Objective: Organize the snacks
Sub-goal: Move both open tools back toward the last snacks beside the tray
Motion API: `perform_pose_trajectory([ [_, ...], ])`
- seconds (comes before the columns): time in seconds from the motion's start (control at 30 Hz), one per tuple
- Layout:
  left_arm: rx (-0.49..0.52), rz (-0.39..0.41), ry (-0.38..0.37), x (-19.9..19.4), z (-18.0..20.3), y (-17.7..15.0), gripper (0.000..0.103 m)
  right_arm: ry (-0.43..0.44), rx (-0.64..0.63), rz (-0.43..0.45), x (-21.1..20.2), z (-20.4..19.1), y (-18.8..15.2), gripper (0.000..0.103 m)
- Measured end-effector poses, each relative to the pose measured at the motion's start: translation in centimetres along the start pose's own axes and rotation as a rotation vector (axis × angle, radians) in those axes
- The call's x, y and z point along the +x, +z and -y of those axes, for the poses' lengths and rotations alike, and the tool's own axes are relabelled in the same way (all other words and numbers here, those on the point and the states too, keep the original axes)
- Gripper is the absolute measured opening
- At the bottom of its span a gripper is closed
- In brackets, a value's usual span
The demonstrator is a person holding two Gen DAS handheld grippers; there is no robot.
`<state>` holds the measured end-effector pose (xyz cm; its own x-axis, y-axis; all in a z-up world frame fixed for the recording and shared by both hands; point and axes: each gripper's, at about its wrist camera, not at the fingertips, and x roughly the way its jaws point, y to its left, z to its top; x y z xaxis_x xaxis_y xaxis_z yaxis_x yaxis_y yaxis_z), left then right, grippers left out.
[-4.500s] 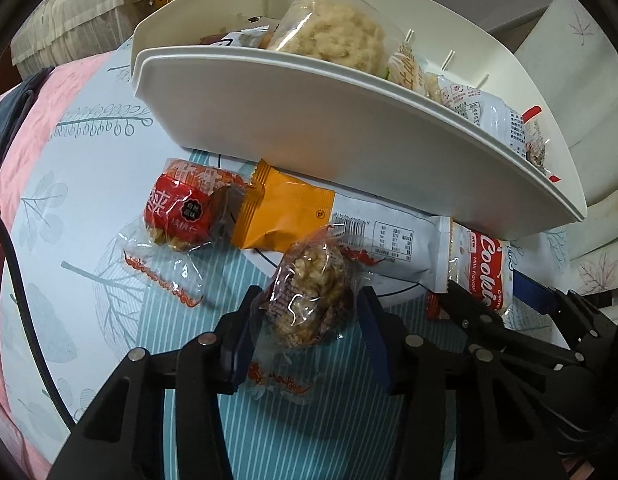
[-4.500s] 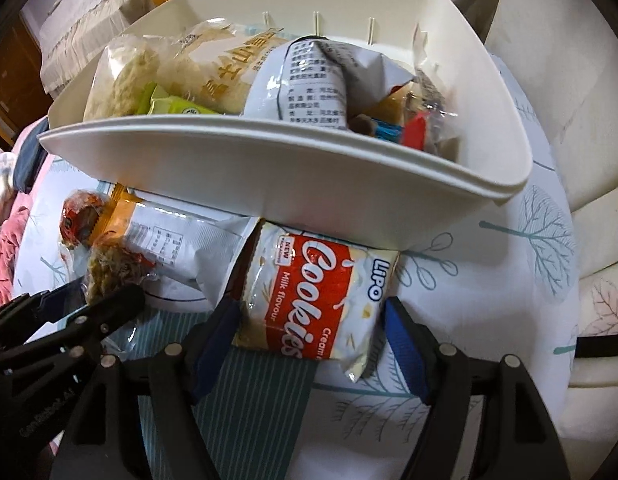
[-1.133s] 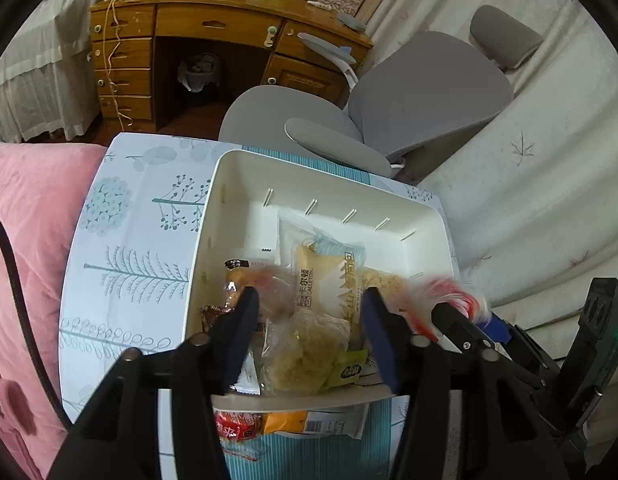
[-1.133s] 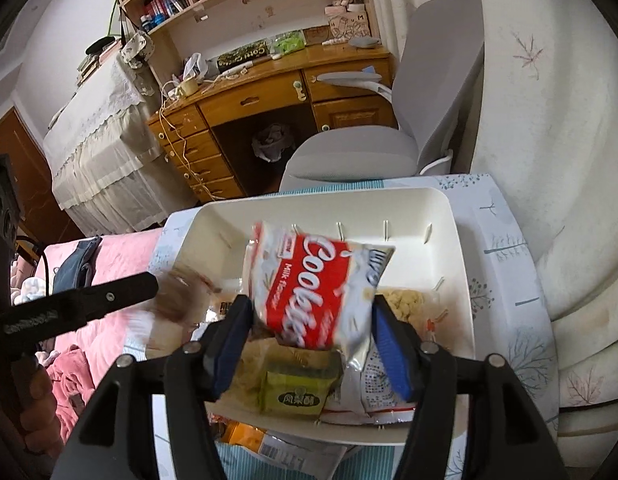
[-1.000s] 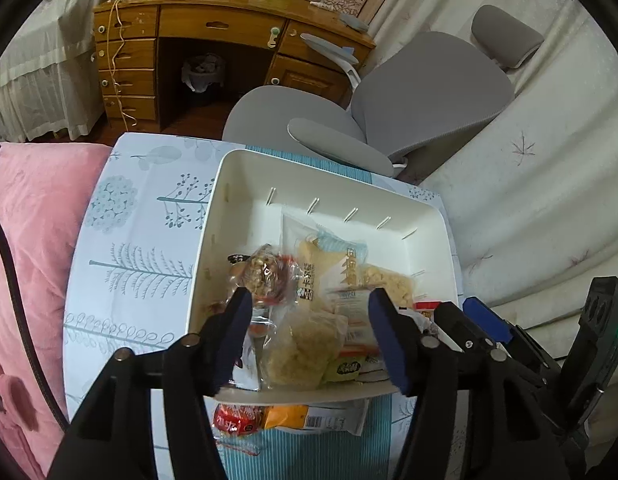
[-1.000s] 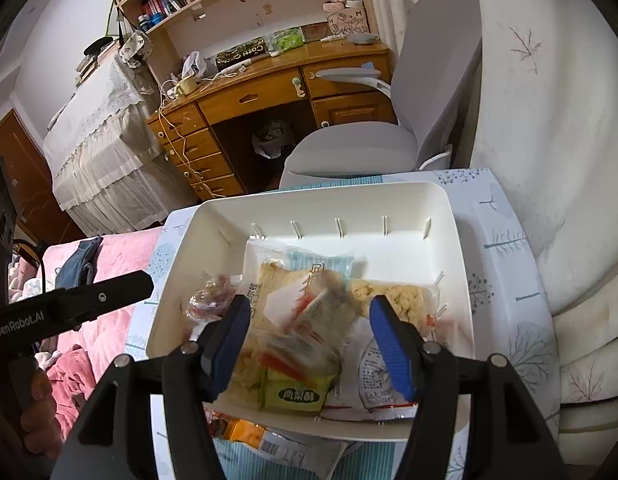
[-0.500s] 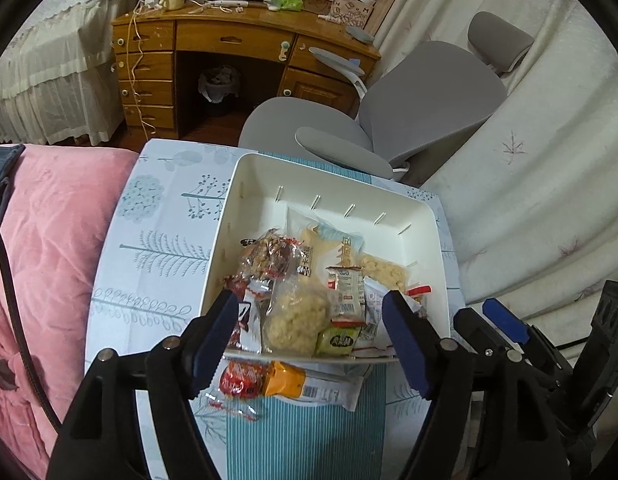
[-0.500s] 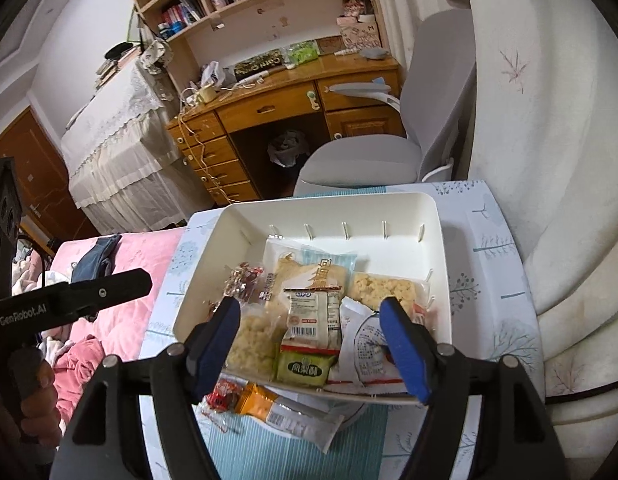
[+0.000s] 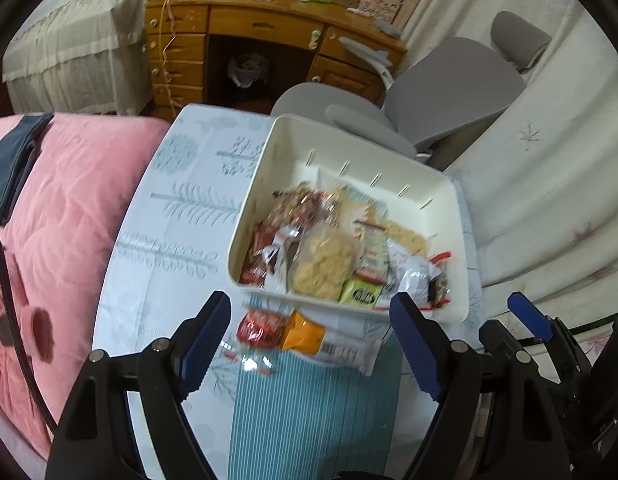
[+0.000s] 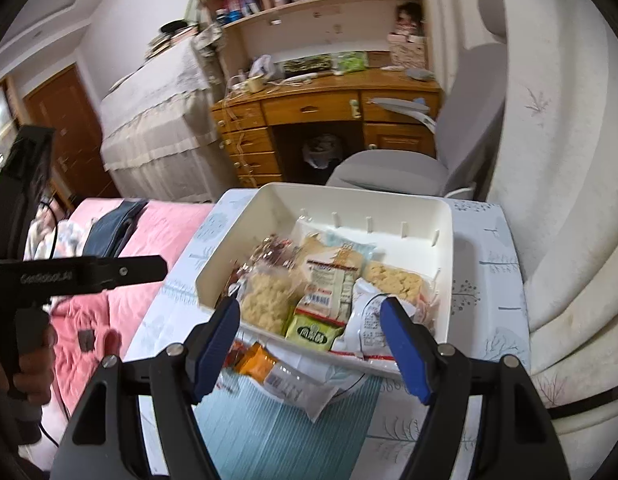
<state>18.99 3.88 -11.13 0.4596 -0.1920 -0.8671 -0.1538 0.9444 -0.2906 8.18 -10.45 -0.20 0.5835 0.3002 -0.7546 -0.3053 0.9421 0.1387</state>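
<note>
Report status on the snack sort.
Left claw opening, right claw open, both empty. White bin filled. Orange packet, red packet remain outside. Nothing blocking.

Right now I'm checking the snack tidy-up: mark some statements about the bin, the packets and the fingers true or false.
1. The white bin holds several snack packets. True.
2. An orange-ended packet lies on the table outside the bin. True.
3. The left gripper grips a cookie packet. False: nothing is between its fingers, which are opening.
4. The bin stands on the pink blanket. False: it stands on the table.
5. The right gripper is empty. True.
</note>
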Motion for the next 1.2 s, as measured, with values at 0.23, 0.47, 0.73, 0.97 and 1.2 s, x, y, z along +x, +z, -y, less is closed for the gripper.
perform_pose_trajectory([
  [0.23, -0.035, -0.061, 0.051, 1.8, -1.4, -2.4, 0.081, 0.049, -0.118, -0.023, 0.9, -1.2, -2.6, 0.073],
  [0.47, -0.037, -0.132, 0.098, 4.6, -2.2, -4.0, 0.084, 0.066, -0.233, -0.051, 2.7, -2.5, -5.1, 0.073],
  [0.73, -0.006, -0.194, 0.125, 8.4, -3.1, -4.6, 0.087, 0.042, -0.337, -0.117, 5.7, -3.3, -7.2, 0.073],
  [0.97, 0.024, -0.217, 0.126, 11.7, -4.1, -4.8, 0.087, 0.021, -0.431, -0.18, 8.5, -4.1, -9.4, 0.073],
  [1.2, 0.044, -0.232, 0.113, 14.4, -4.6, -4.6, 0.087, 0.02, -0.485, -0.251, 11.7, -4.9, -10.9, 0.073],
])
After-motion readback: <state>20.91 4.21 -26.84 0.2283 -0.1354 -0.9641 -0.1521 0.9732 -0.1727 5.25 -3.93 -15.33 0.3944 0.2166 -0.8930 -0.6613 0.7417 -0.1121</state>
